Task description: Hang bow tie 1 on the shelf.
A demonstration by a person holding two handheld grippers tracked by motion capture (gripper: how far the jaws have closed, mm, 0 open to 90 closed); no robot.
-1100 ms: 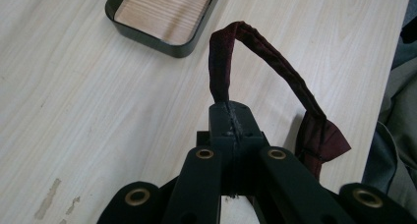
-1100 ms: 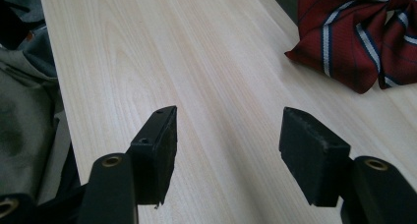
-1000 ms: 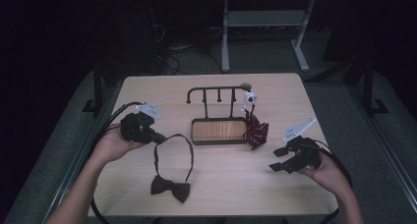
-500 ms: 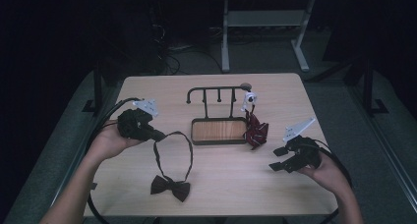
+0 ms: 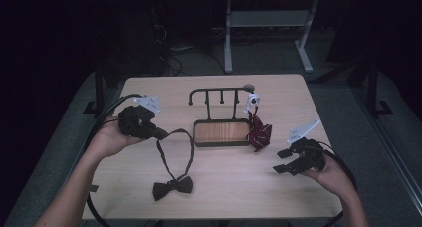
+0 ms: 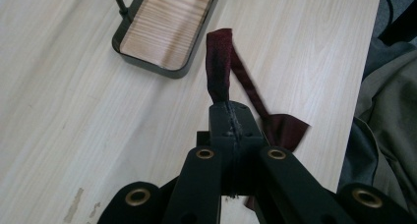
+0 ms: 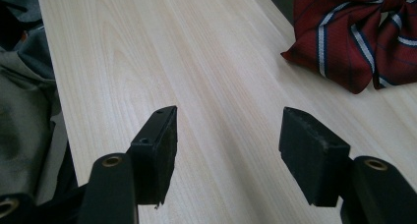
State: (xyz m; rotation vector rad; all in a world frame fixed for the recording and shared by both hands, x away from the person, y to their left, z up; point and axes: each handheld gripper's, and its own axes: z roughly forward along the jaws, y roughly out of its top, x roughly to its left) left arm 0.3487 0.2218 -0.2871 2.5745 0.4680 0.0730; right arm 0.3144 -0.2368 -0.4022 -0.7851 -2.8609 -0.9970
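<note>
The left gripper (image 5: 160, 134), at about nine o'clock on the table (image 5: 318, 202), has its jaws pressed together on the neck strap of the dark bow tie (image 5: 172, 187); its own camera shows the strap (image 6: 219, 67) rising out of the closed pads. Compared with a second ago, this hand has come up a little, and the strap loop now hangs from the jaws in a longer, tauter arc, while the bow itself lies on the table at about seven o'clock, not yet lifted. That suggests the tie is in the middle of being picked up, probably for the black hook rack (image 5: 219, 92) standing over the wooden tray (image 5: 221, 132) near the centre. A striped red bow tie (image 5: 259, 132) already hangs or leans at the tray's three o'clock side, beneath a small white clip. The right gripper (image 5: 286, 161), at about four o'clock, has kept its place, its jaws spread with nothing between them above bare wood, the striped tie (image 7: 364, 37) lying ahead of it.
</note>
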